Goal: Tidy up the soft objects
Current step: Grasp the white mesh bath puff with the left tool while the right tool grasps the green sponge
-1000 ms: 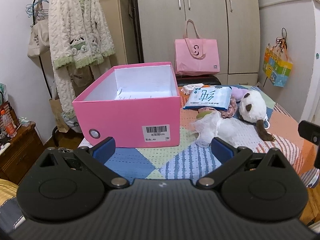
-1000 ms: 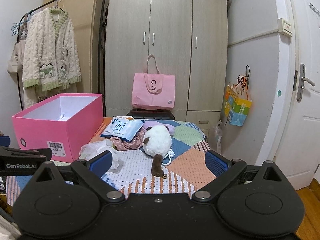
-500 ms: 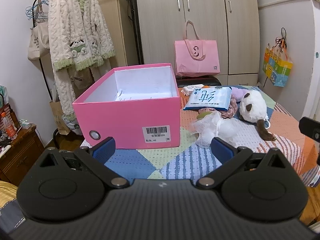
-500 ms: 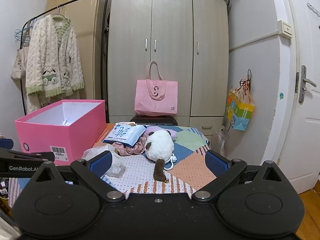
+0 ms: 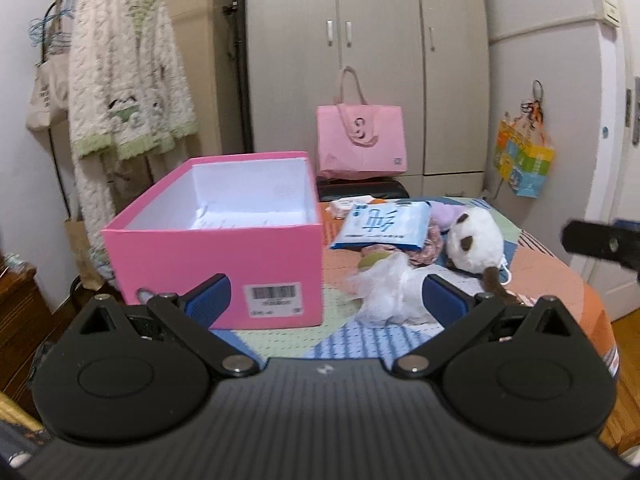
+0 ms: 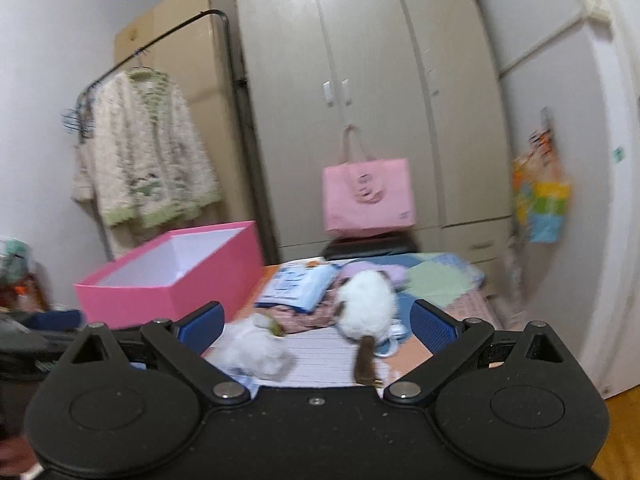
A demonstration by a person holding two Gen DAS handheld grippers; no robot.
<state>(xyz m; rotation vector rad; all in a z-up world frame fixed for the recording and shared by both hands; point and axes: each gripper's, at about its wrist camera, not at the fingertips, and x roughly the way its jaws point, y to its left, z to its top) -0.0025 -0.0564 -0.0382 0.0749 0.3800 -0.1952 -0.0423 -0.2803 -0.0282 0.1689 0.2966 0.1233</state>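
Observation:
An open pink box (image 5: 224,248) stands on the patchwork bed (image 5: 360,336), left of a pile of soft things: a white plush toy with a brown tail (image 5: 474,242), a crumpled white bag (image 5: 394,294), a blue-white tissue pack (image 5: 384,226) and floral cloth (image 5: 430,246). My left gripper (image 5: 326,300) is open and empty, in front of the box. My right gripper (image 6: 316,322) is open and empty, short of the plush toy (image 6: 368,306) and white bag (image 6: 256,350). The box (image 6: 172,270) lies to its left.
A pink tote bag (image 5: 360,138) stands behind the bed against the wardrobe (image 5: 360,60). A fluffy cardigan (image 5: 128,80) hangs on a rack at the left. A colourful bag (image 5: 524,160) hangs on the right wall. A wooden cabinet (image 5: 20,320) stands at far left.
Both grippers have moved forward toward the bed and tilted upward. The right view now blurs with motion and sits closer to the plush toy. Both stay open.

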